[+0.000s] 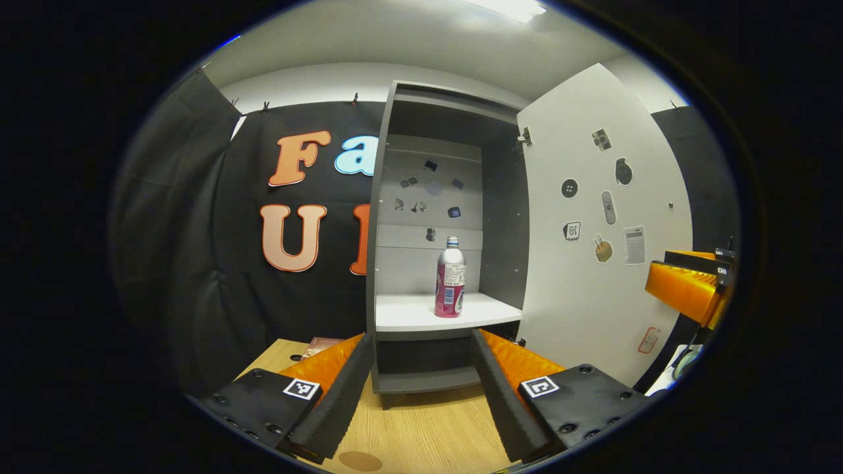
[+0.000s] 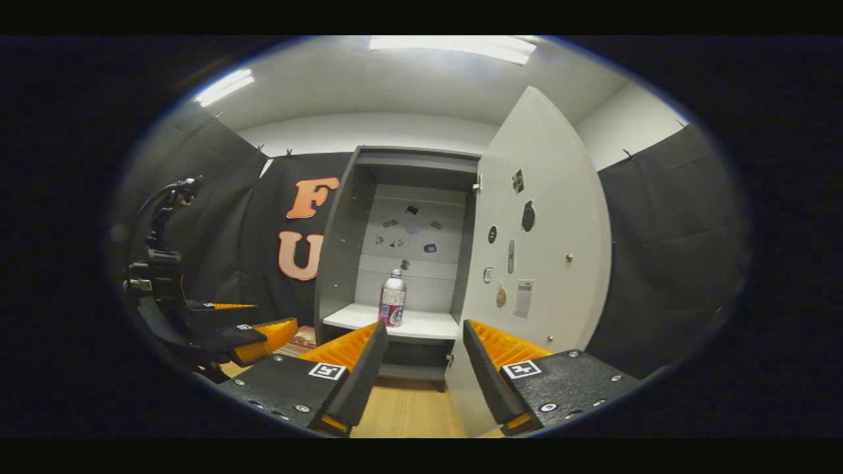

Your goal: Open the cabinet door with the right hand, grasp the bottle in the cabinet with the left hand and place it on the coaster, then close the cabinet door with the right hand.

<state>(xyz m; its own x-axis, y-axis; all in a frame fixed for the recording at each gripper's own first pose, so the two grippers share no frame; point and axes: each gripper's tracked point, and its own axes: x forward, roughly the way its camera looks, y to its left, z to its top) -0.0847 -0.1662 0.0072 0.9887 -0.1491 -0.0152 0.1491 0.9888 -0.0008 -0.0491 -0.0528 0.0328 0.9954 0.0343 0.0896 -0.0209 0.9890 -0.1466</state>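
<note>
The grey cabinet stands with its white door swung wide to the right. A pink-and-silver bottle stands upright on the white shelf. My left gripper is open, below and in front of the shelf, a short way from the bottle. A brown round coaster lies on the wooden table just under it. In the right gripper view, my right gripper is open and holds nothing, farther back from the cabinet, with the door beside its right finger. The bottle shows ahead of it.
A reddish-brown flat item lies on the table left of the cabinet. The right gripper shows at the right edge of the left gripper view, beyond the door. The left gripper shows low at the left of the right gripper view. Black cloth hangs behind.
</note>
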